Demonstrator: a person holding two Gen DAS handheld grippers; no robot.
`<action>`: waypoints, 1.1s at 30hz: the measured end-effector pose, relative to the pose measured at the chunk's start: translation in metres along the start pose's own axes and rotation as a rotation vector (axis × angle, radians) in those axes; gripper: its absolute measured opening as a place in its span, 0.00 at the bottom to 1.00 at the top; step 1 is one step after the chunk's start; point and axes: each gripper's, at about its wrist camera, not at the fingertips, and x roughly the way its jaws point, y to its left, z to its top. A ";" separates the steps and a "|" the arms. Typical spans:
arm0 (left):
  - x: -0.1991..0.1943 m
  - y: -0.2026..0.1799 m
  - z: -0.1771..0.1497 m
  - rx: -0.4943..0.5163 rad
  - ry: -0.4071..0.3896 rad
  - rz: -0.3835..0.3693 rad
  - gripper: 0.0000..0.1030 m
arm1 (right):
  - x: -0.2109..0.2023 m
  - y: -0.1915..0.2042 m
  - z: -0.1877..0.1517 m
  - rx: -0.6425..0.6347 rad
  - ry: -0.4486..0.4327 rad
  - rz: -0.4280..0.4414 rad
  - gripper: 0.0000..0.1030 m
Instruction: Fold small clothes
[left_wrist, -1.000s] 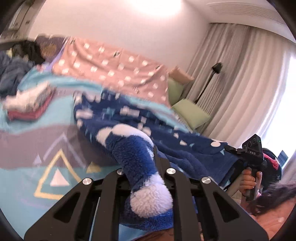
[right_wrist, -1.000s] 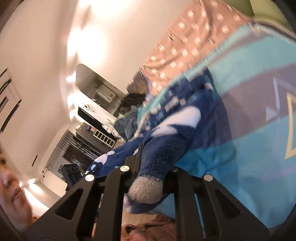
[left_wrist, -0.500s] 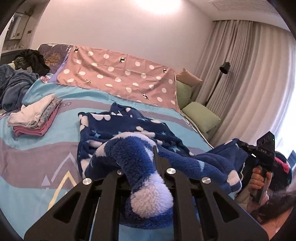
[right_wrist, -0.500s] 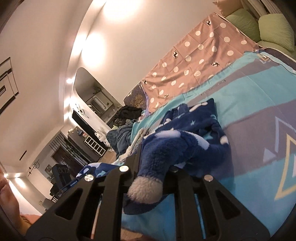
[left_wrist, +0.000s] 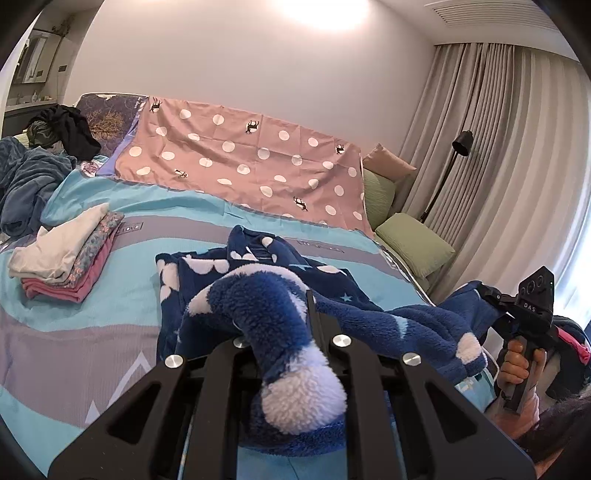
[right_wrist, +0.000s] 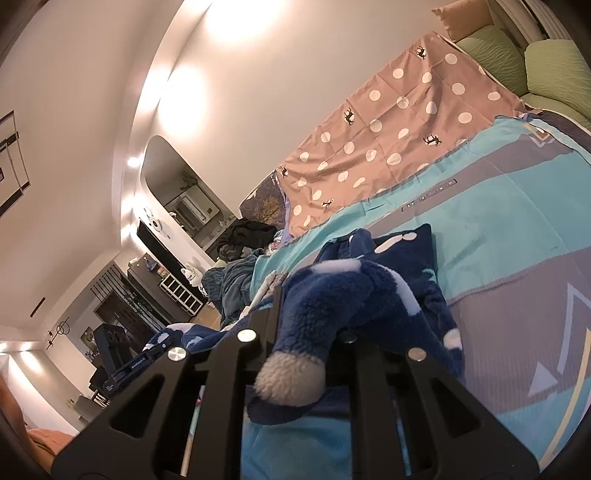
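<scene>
A dark blue fleece garment with white spots lies bunched on the teal and grey bed cover. My left gripper is shut on one of its sleeves, whose white cuff hangs back over the jaws. My right gripper is shut on another white-cuffed part of the same garment. In the left wrist view, the right gripper sits at the bed's right edge, held by a hand. Blue fleece stretches between the two grippers.
A folded stack of clothes sits on the bed's left side. A pink dotted sheet covers the far end, with green pillows and a floor lamp to the right. Dark blankets are heaped at far left.
Both grippers have drawn back and slightly up from the bed, each still shut on its piece of fleece. The garment has gathered toward me, and more of the bed cover shows.
</scene>
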 end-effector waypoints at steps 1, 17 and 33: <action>0.003 0.001 0.003 0.000 -0.002 0.001 0.11 | 0.003 -0.001 0.003 -0.001 -0.001 0.000 0.12; 0.037 0.018 0.038 0.001 -0.029 0.024 0.11 | 0.057 -0.006 0.039 -0.058 0.010 -0.028 0.13; 0.069 0.033 0.057 -0.026 -0.033 0.023 0.11 | 0.095 -0.013 0.055 -0.098 0.039 -0.070 0.13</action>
